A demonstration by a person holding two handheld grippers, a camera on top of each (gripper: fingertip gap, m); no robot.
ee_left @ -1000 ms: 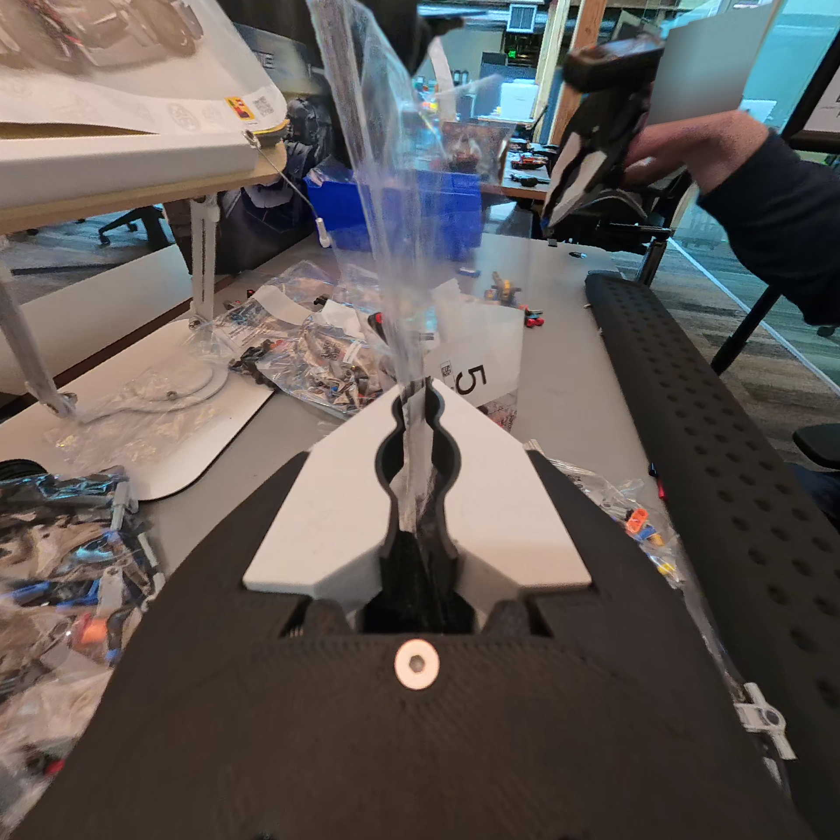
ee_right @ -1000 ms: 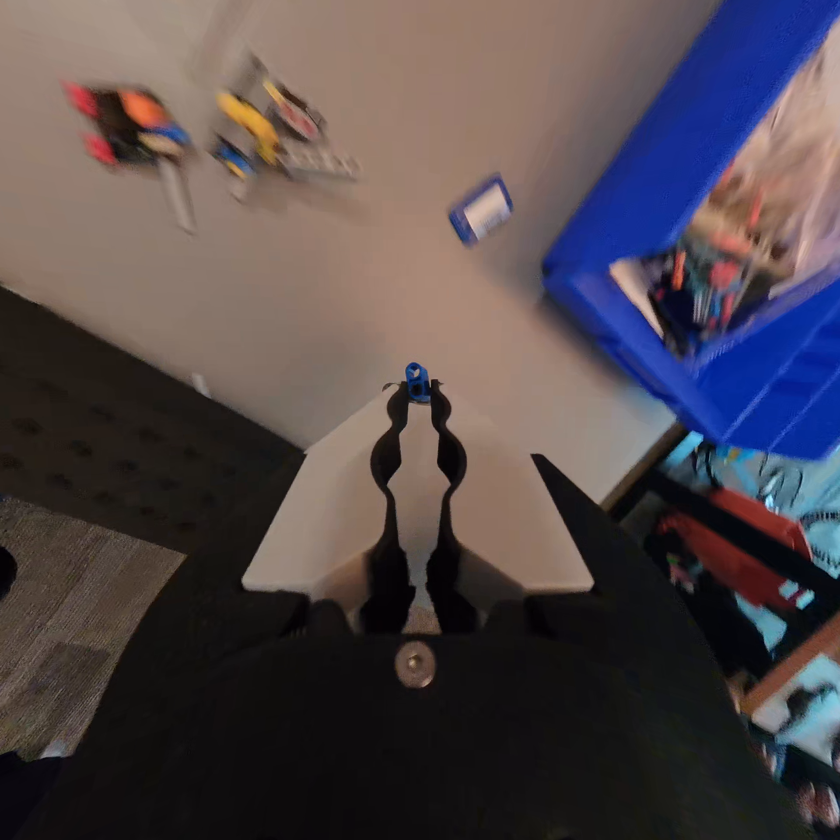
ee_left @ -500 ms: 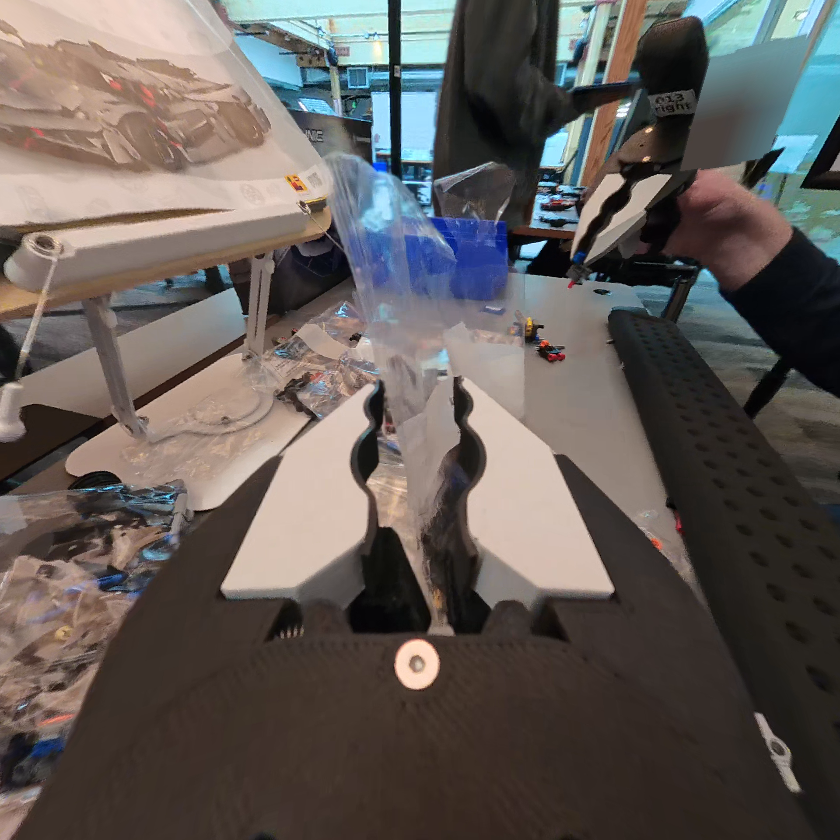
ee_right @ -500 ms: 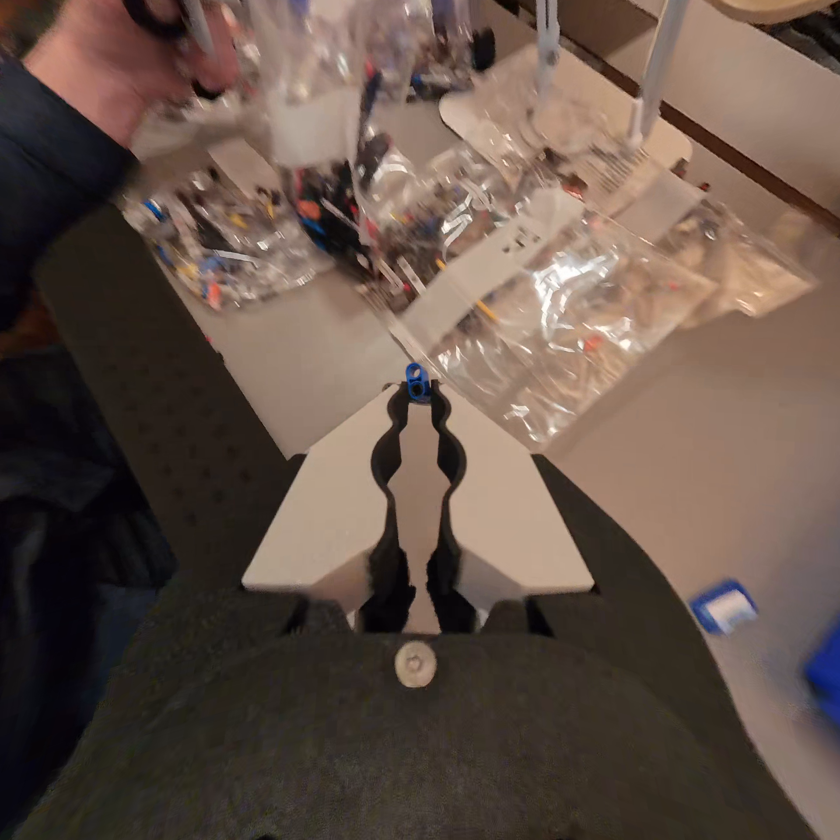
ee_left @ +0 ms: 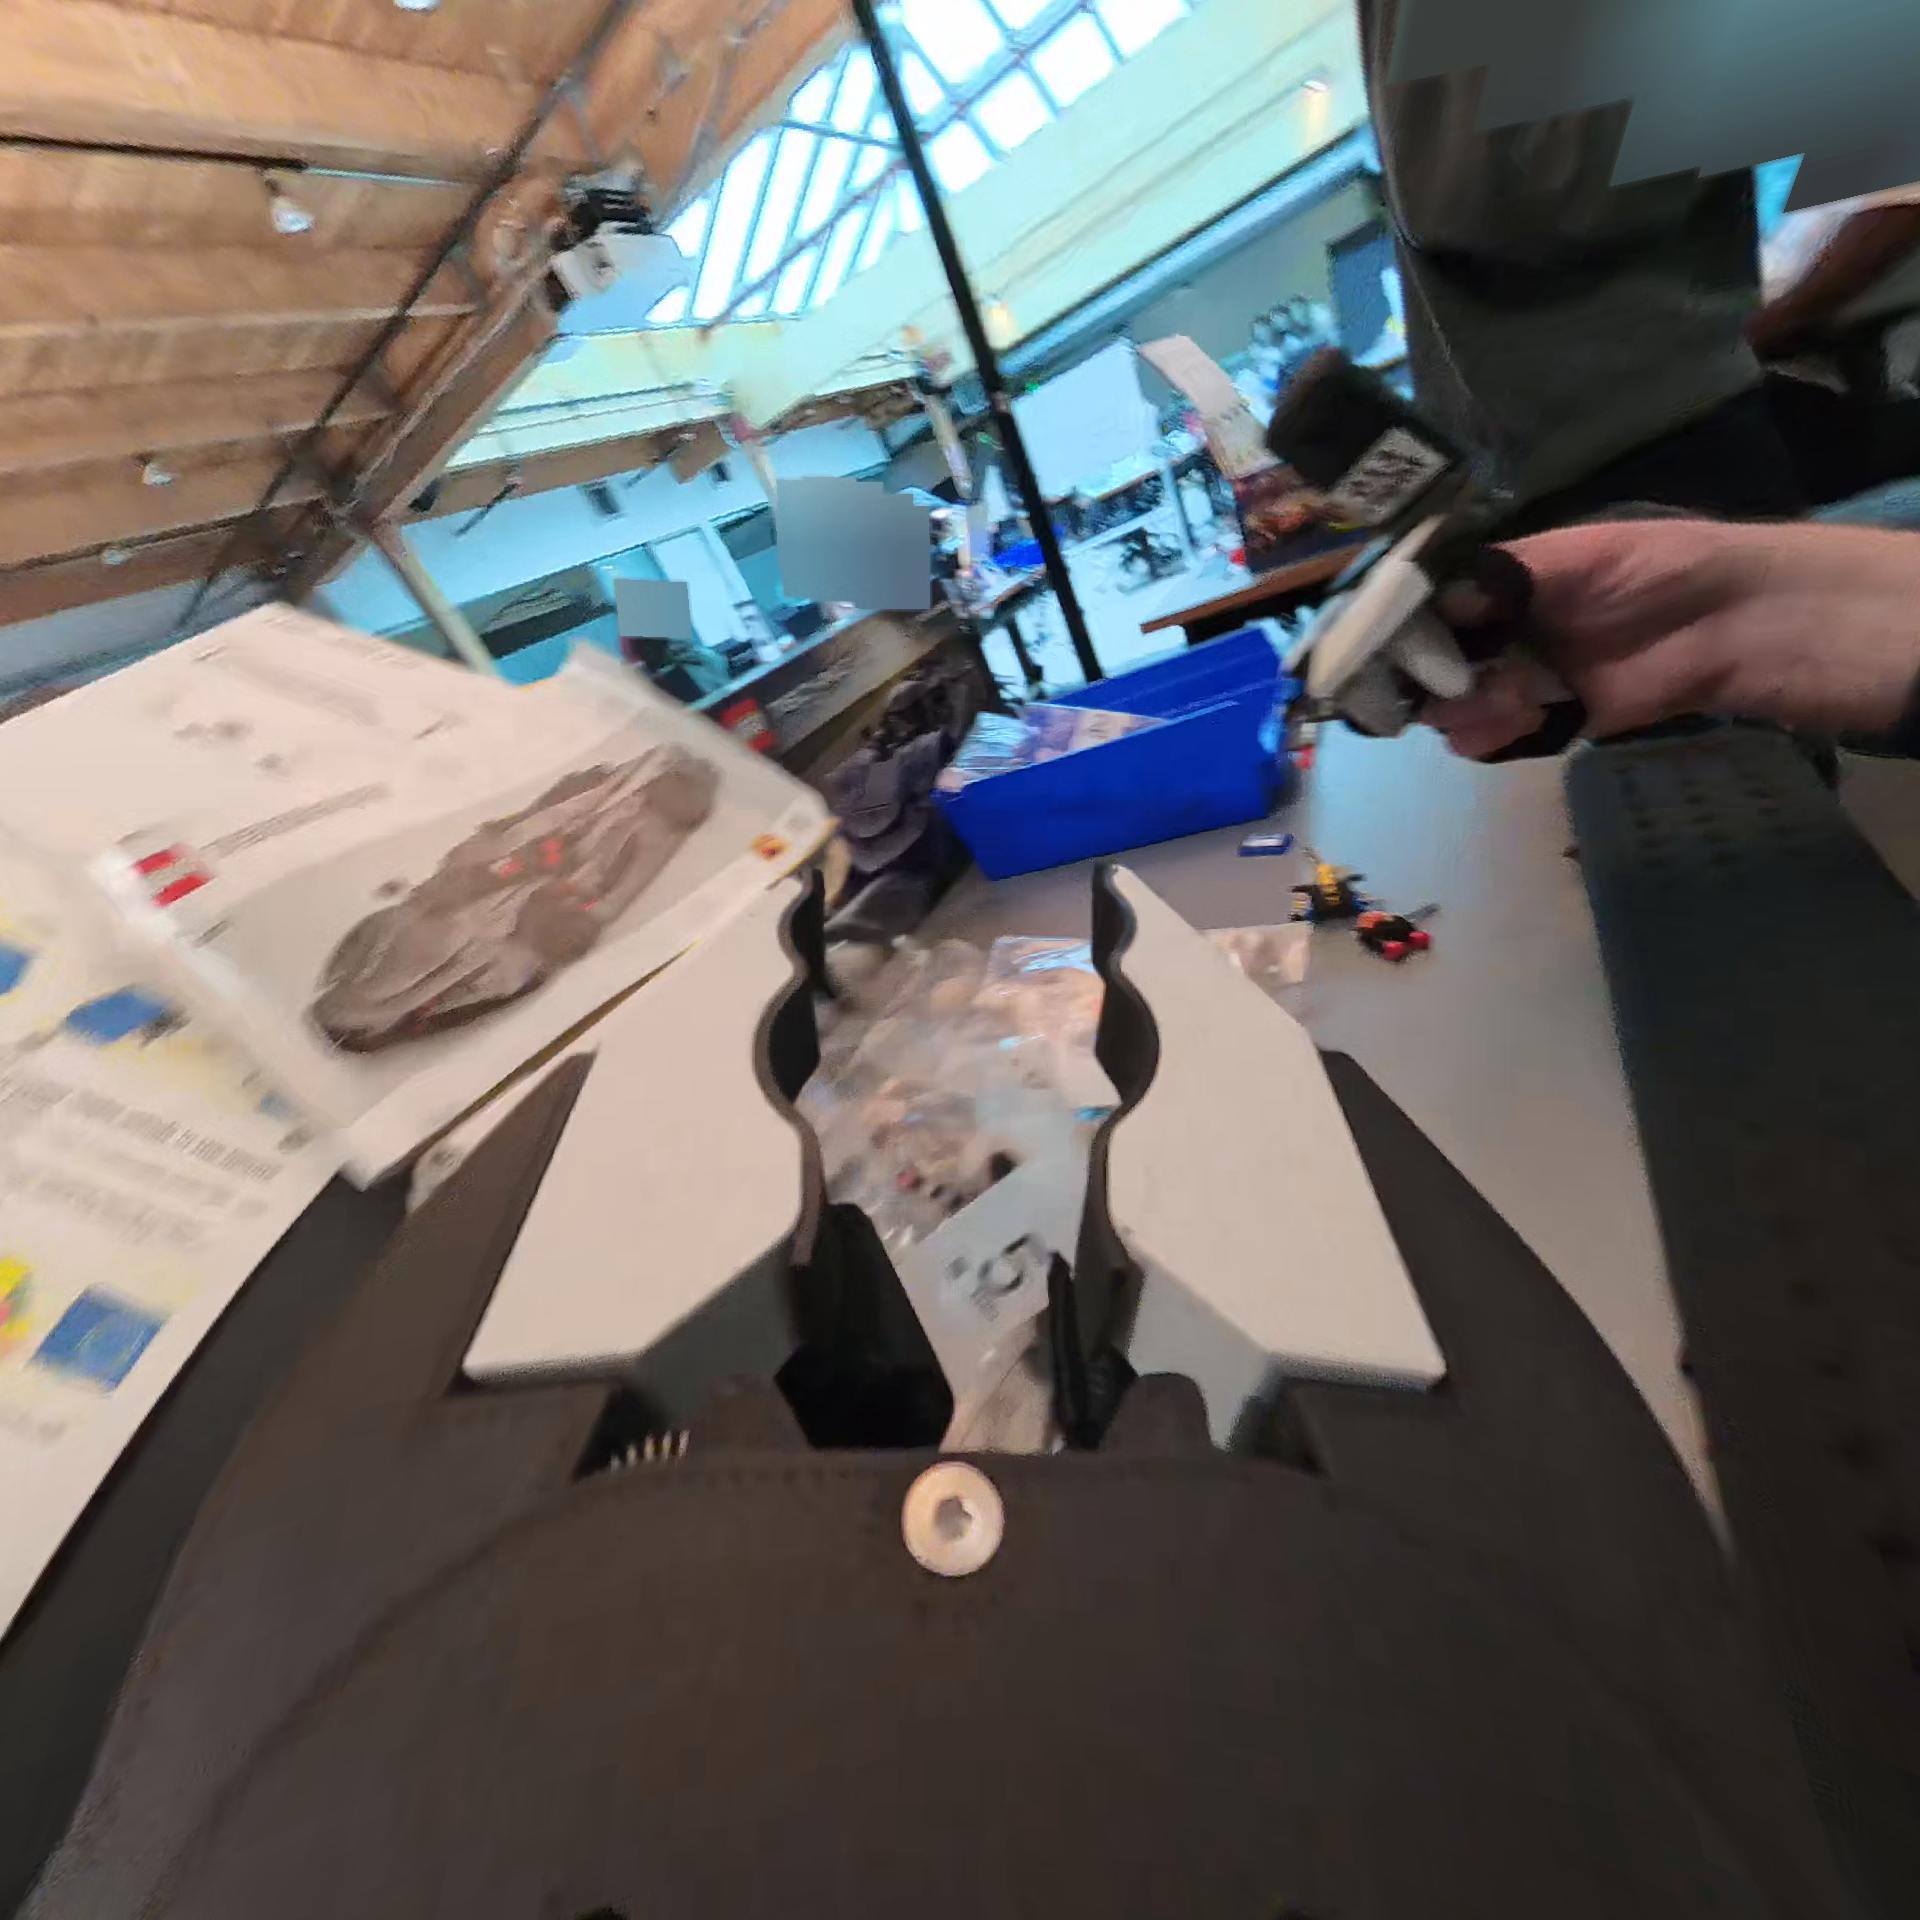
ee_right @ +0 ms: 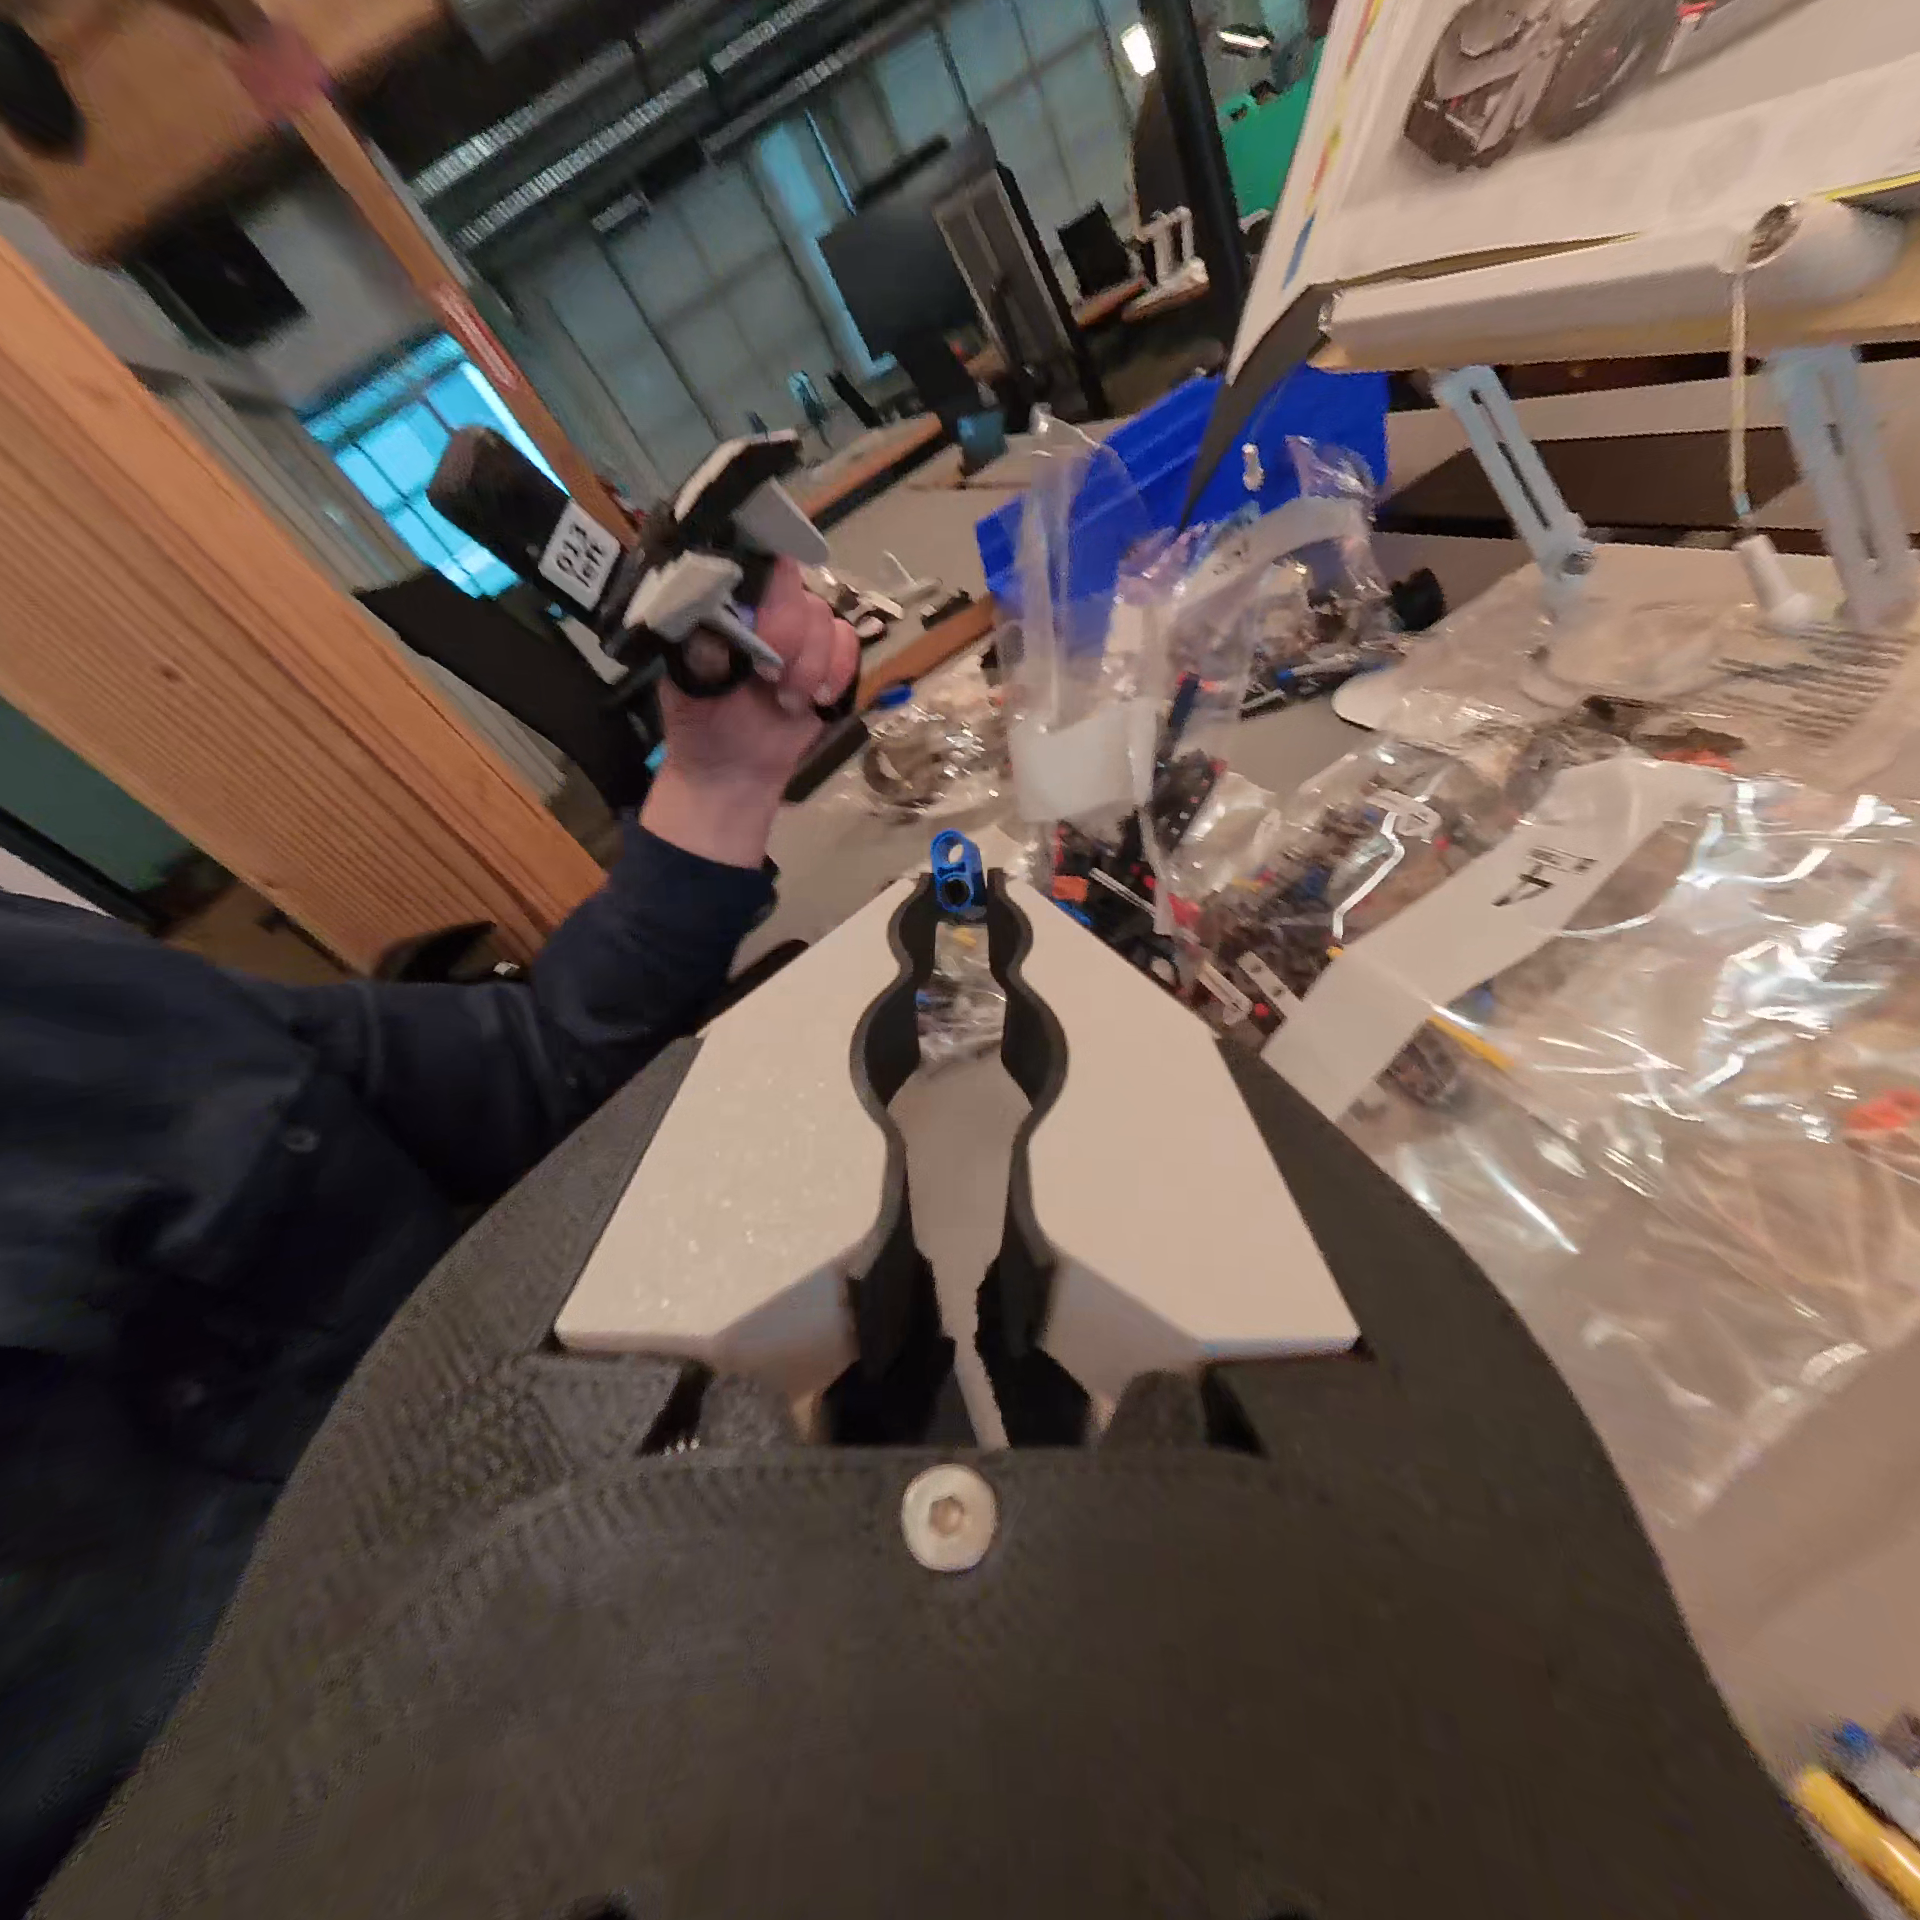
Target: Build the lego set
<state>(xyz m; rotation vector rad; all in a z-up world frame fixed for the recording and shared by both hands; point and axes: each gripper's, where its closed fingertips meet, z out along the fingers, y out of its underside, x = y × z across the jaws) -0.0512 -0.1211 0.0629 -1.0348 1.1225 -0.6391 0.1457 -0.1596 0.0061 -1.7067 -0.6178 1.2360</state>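
In the left wrist view, the instruction booklet (ee_left: 395,904) is sloping across the near left on its stand, its lower edge hanging just beside the left gripper (ee_left: 951,904), so room on that side is tight. The left gripper's jaws are standing wide apart with nothing between them, and through the gap clear bags of parts (ee_left: 966,1049) are lying on the grey table (ee_left: 1455,997). Farther back, a blue bin (ee_left: 1122,769) is sitting at the far edge of the table. To the right of it a stretch of bare table is lying open, broken only by a small blue-and-white piece (ee_left: 1264,844) and a little cluster of loose coloured pieces (ee_left: 1361,914). Along the right edge a dark perforated pad (ee_left: 1756,1039) is running from near to far. Above it a hand (ee_left: 1704,634) is holding the right gripper (ee_left: 1299,707) in the air near the bin.

In the right wrist view, a hand (ee_right: 758,707) at far left is lifting the left gripper (ee_right: 717,540) clear above the table. The right gripper (ee_right: 954,883) is showing narrow jaws, pinching a small blue lego connector (ee_right: 952,864) at their very tips; the piece is bright blue, rounded, with a round hole facing the camera, and it is standing above the fingertips. Beyond it, an upright clear bag (ee_right: 1081,644) is rising in front of the bin (ee_right: 1226,457). To the right, more bags (ee_right: 1558,987) are crowding the table (ee_right: 1299,748) under the booklet stand (ee_right: 1517,488), leaving little free surface there.
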